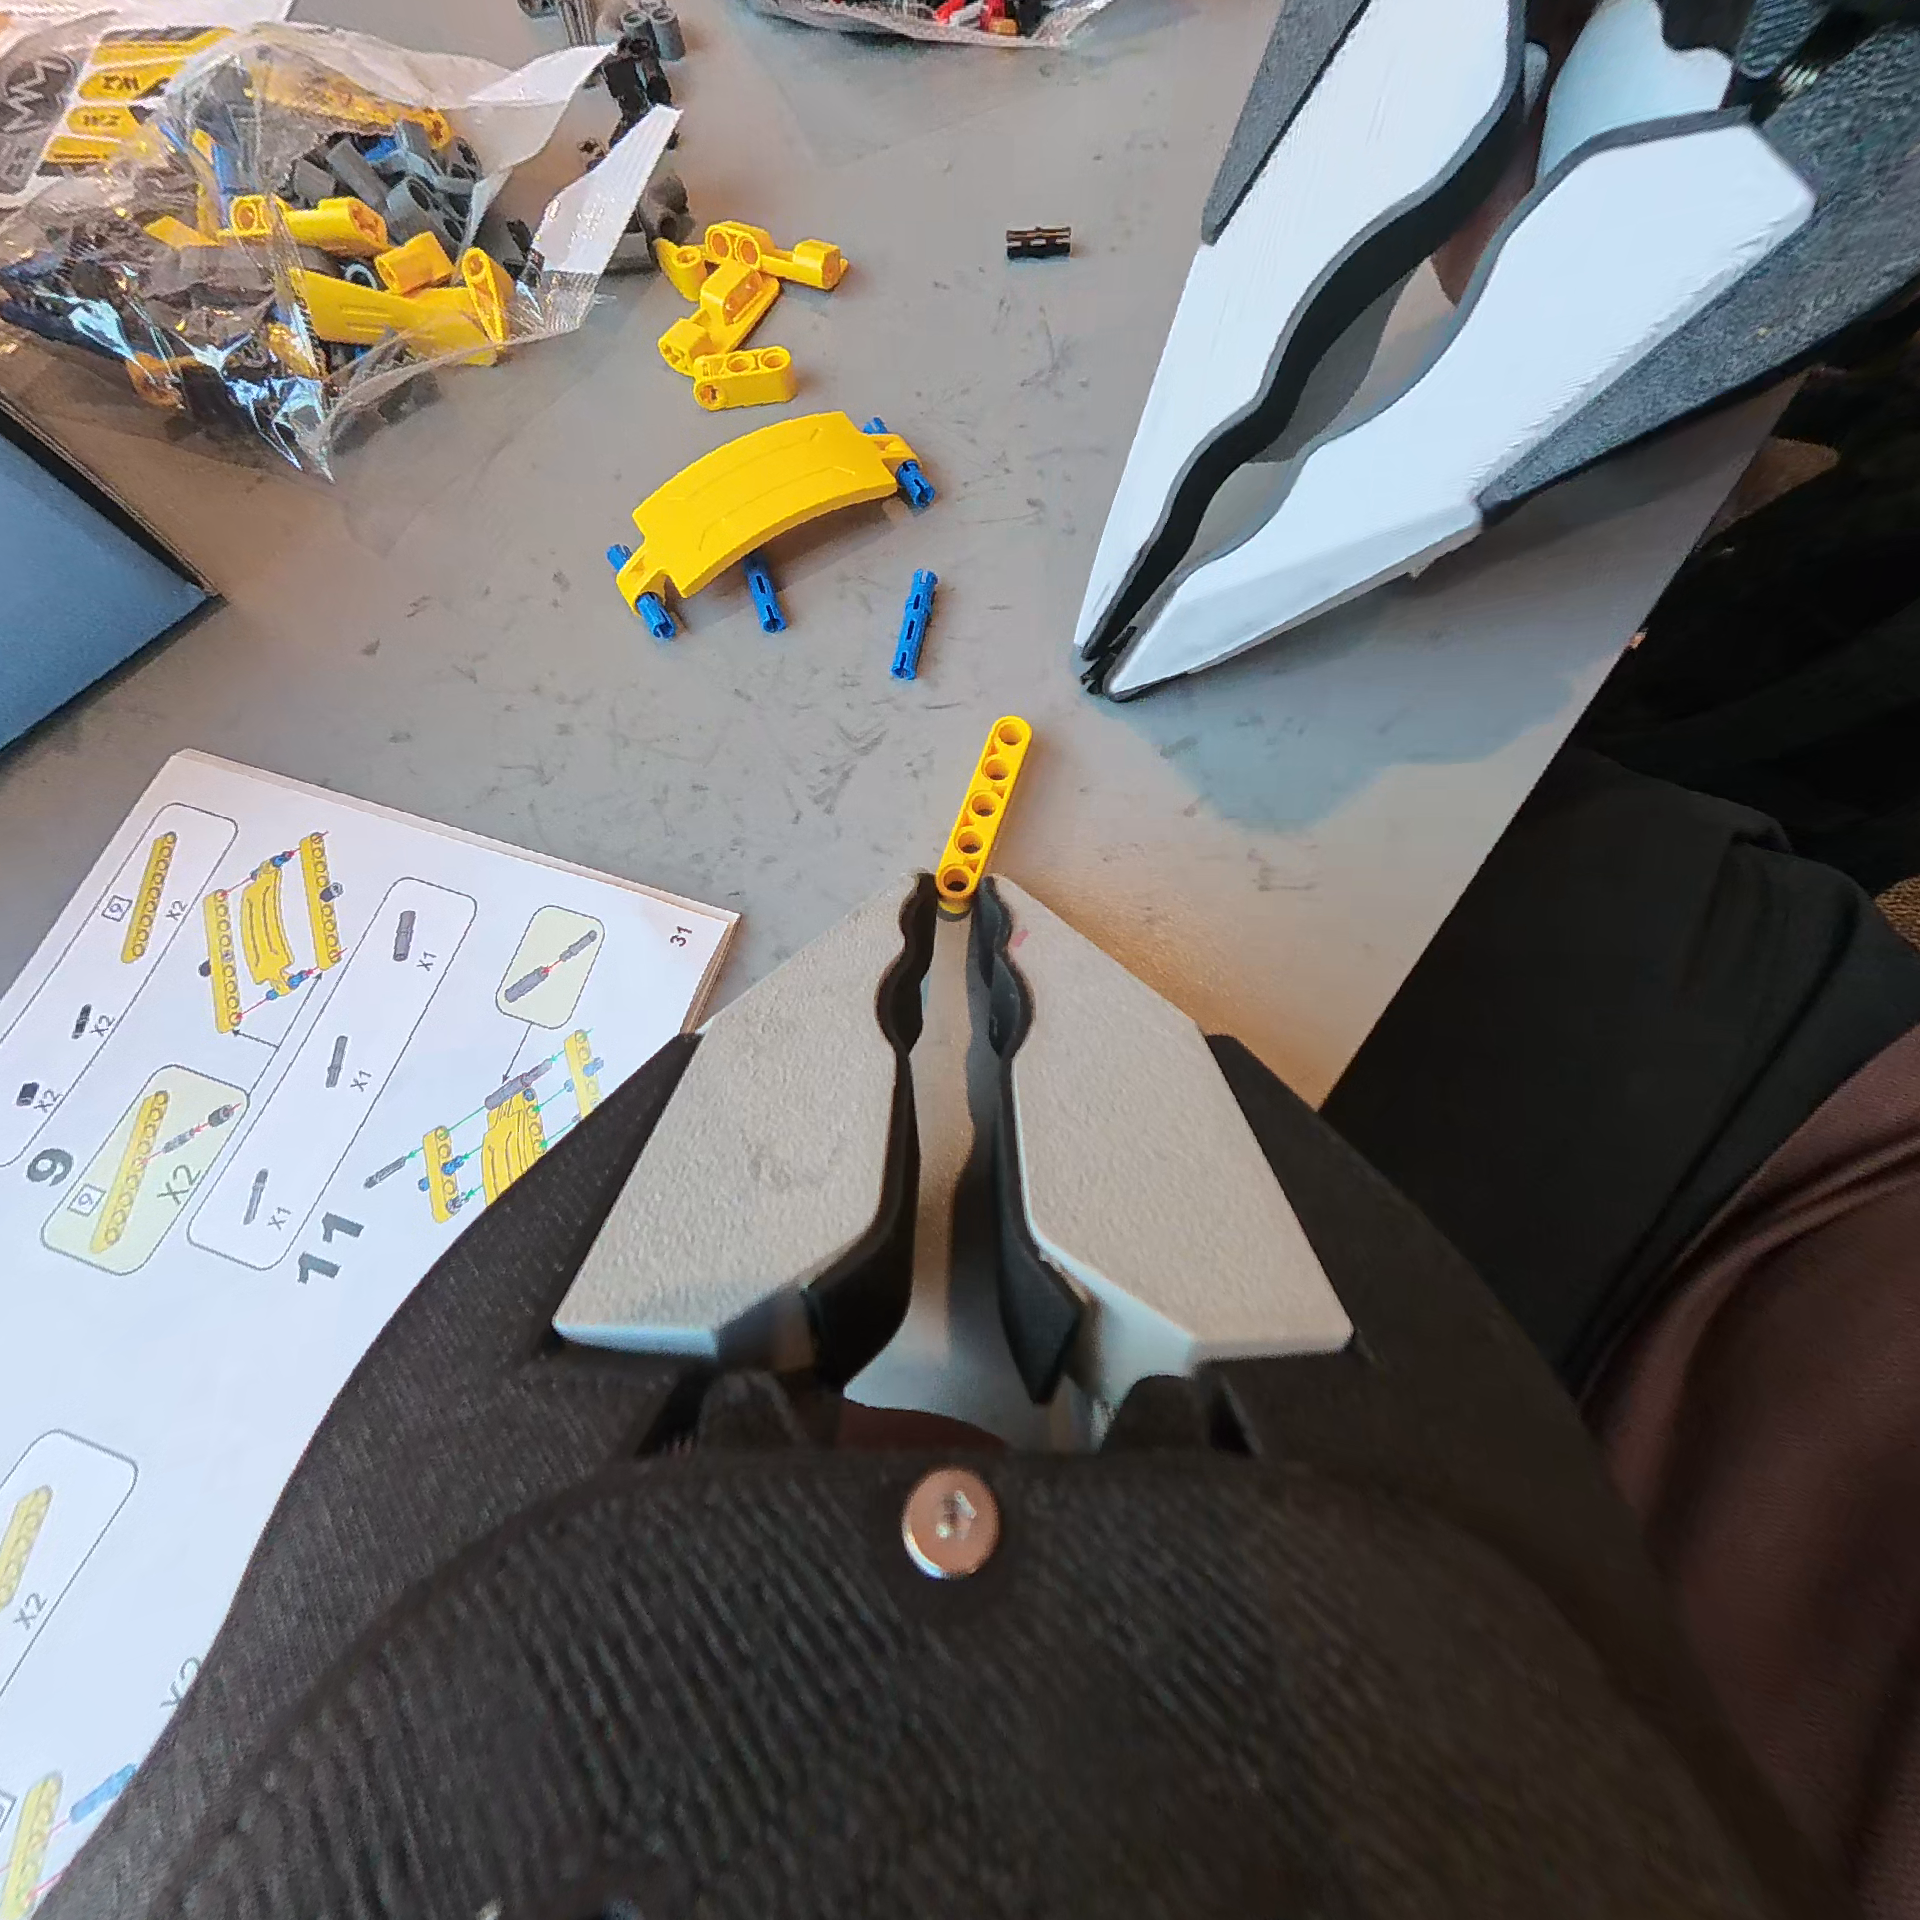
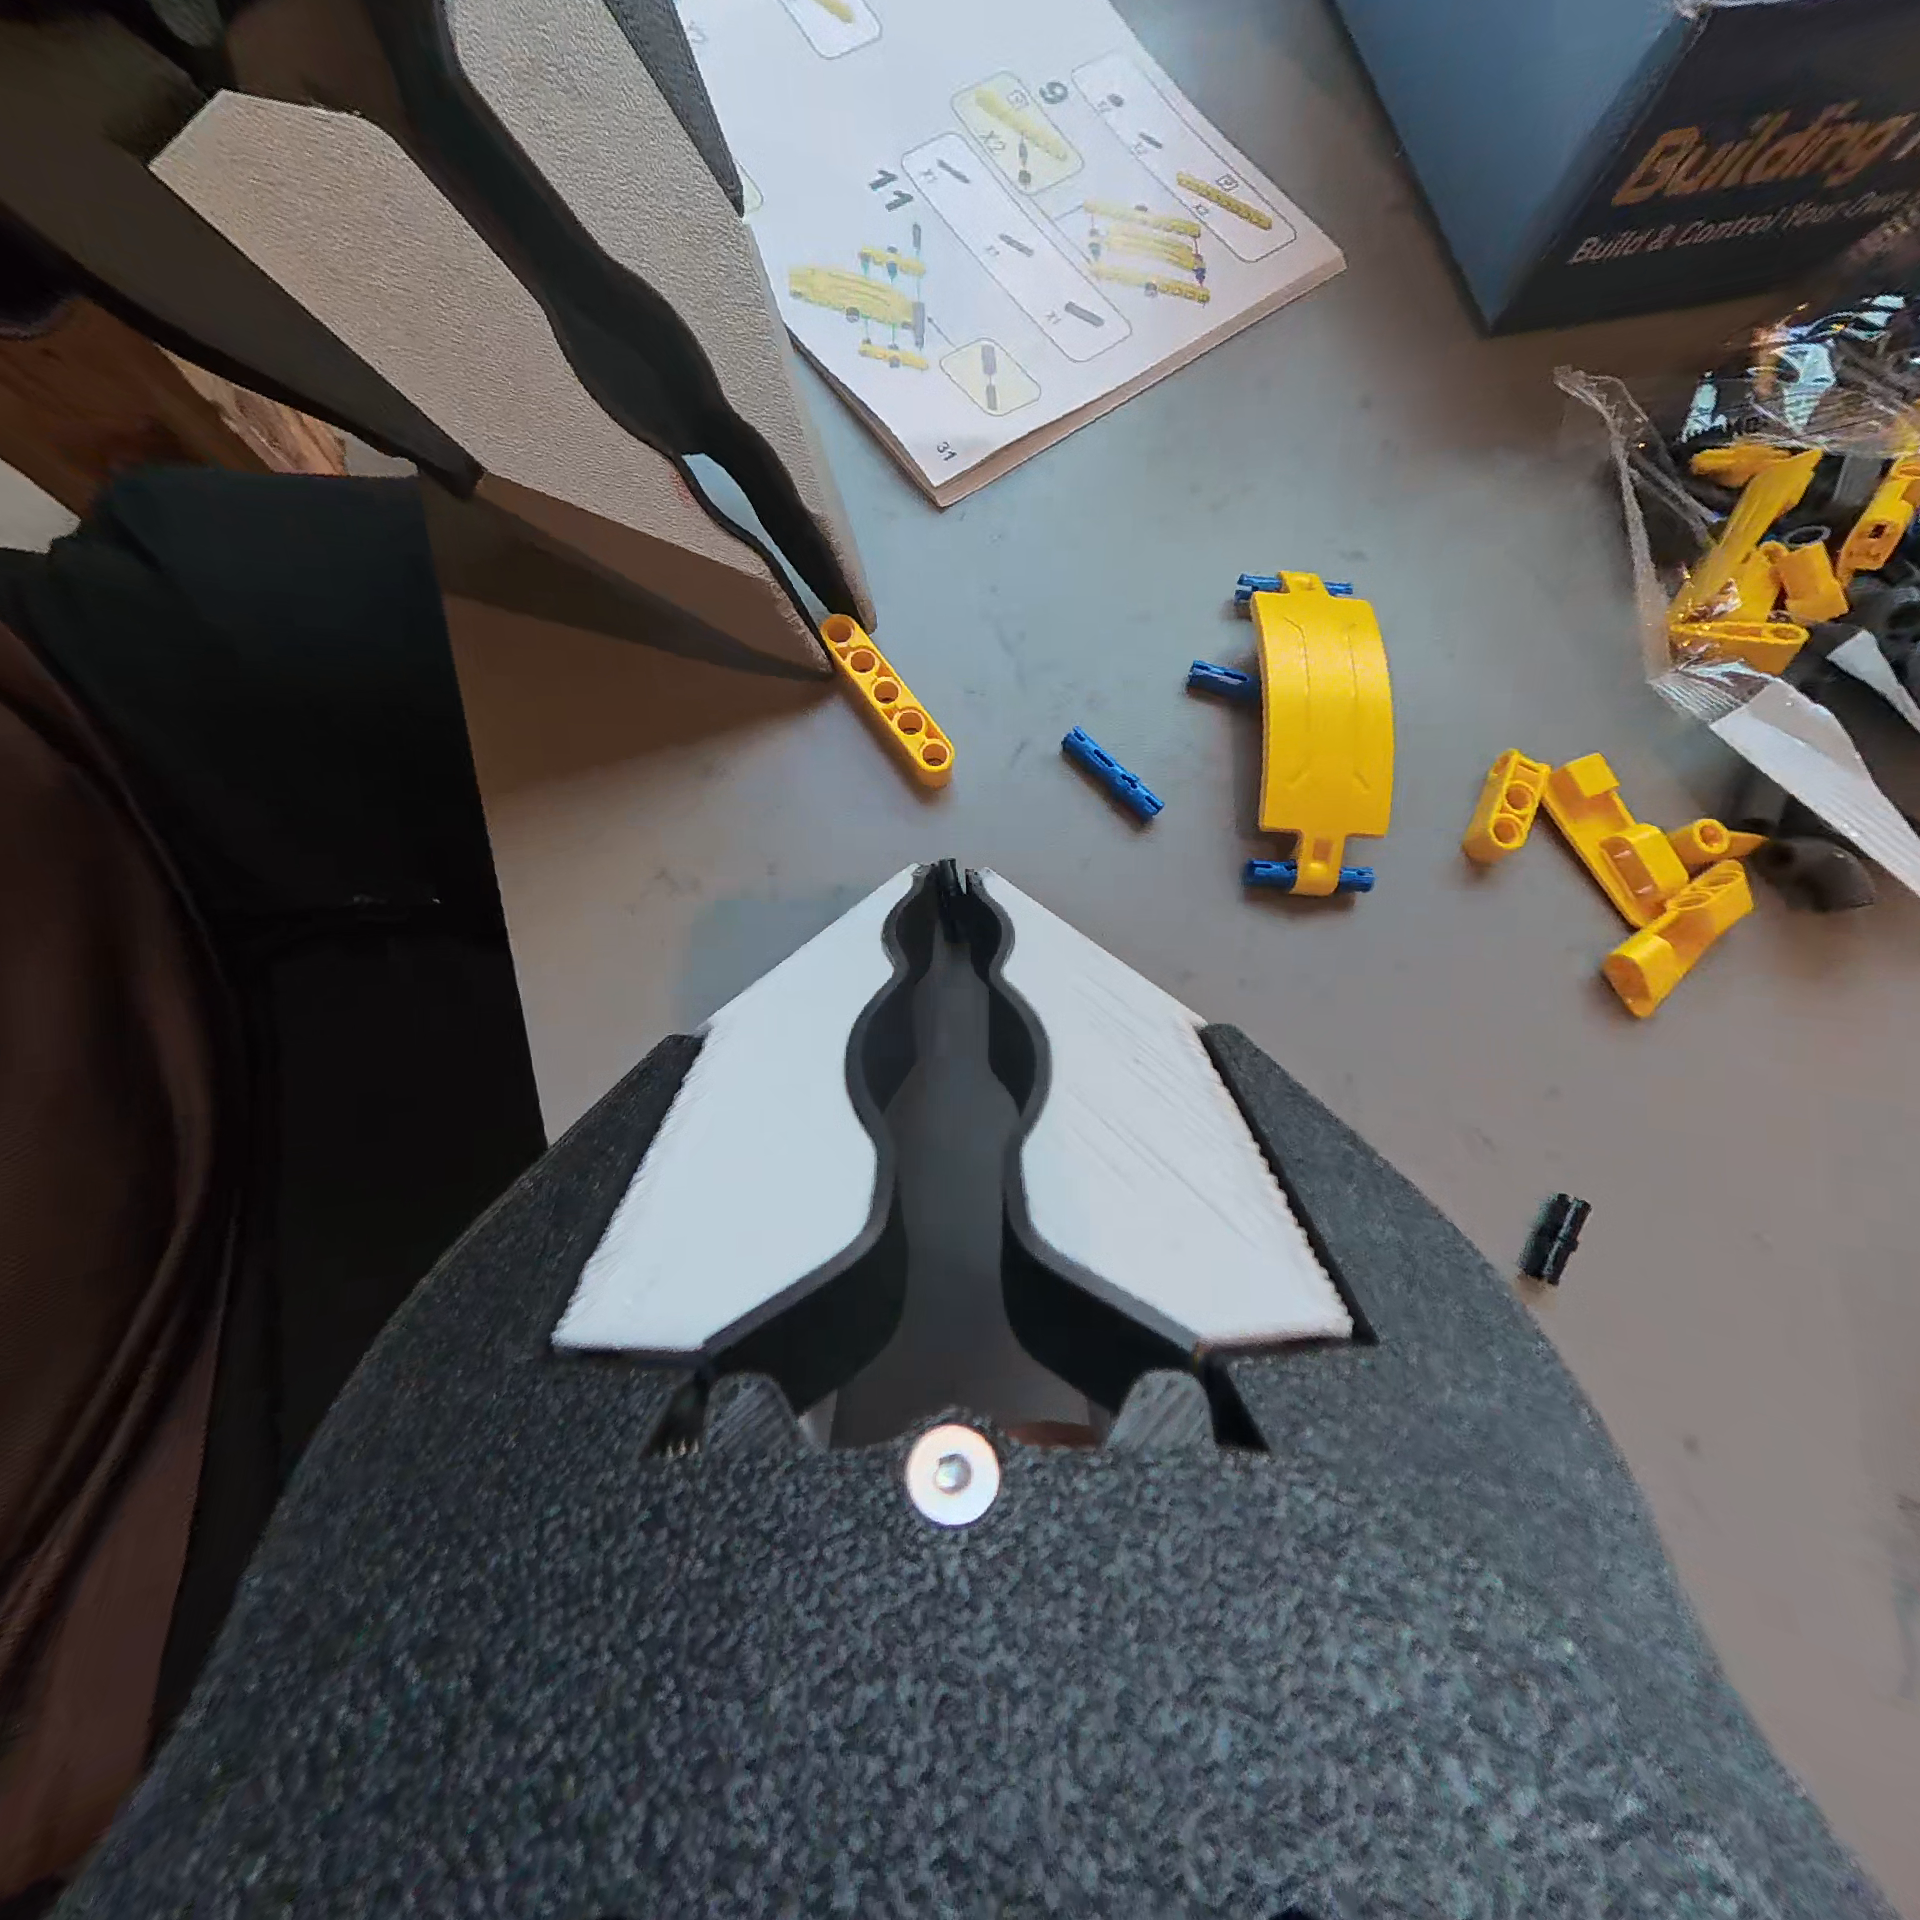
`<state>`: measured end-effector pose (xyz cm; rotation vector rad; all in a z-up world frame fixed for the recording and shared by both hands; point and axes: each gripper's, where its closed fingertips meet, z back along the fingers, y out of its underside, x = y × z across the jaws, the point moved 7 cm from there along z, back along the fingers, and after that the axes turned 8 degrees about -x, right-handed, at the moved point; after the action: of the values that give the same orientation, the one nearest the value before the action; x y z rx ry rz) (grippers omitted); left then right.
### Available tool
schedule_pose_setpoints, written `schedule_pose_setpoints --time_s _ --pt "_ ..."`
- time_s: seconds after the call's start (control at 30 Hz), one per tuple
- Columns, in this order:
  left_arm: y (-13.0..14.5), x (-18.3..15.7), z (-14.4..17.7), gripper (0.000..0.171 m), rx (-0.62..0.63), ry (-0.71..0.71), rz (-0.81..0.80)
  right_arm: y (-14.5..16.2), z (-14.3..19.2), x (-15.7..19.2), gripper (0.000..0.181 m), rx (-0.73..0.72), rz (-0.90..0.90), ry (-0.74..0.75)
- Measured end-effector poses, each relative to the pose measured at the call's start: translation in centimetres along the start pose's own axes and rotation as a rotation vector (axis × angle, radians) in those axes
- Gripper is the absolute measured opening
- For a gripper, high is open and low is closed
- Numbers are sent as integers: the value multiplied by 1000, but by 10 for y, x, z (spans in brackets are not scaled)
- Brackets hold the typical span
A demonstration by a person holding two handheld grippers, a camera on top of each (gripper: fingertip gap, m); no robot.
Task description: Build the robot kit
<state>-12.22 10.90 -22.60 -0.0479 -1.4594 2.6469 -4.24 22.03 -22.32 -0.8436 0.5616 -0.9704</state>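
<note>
Your left gripper (image 1: 954,902) is pinching one end of a yellow five-hole beam (image 1: 984,805), fingertips closed on its last hole; the rest of the beam points straight ahead over the grey table (image 1: 1299,790). That grip is shallow, so keep the squeeze steady and avoid twisting, or the beam may pivot out.

Your right gripper (image 2: 948,883) is closed on a small black pin (image 2: 948,891), only its tip showing between the fingertips. In the left wrist view its tips (image 1: 1103,665) sit just ahead and right of the beam's free end, close but apart.

Beyond the beam and slightly left lies a loose blue pin (image 1: 912,623), then a curved yellow panel (image 1: 769,497) with blue pins in its ends. Keep both tools clear of these as you bring them together.

Left of your left gripper lies the open instruction booklet (image 1: 312,1039). Farther ahead is a cluster of yellow connectors (image 1: 743,301), a second black pin (image 1: 1037,241) to their right, and at far left a torn clear bag of parts (image 1: 260,239). The right wrist view also shows a dark blue box (image 2: 1662,187) past the booklet.
</note>
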Motion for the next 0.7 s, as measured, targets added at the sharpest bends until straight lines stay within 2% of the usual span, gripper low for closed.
schedule_pose_setpoints --time_s 0.23,0.37,0.57,0.6,0.7 --pt "0 0 0 4 0 1 1 7 14 -11 16 -19 -11 21" --pt "0 0 0 4 0 1 2 10 19 -15 17 -31 -29 15" --pt "0 0 0 4 0 1 1 4 7 -8 21 -14 21 -3" --pt "0 0 0 4 0 1 1 3 3 -7 20 3 31 -9" --pt "0 0 0 4 0 0 0 0 -2 -6 5 5 24 -50"
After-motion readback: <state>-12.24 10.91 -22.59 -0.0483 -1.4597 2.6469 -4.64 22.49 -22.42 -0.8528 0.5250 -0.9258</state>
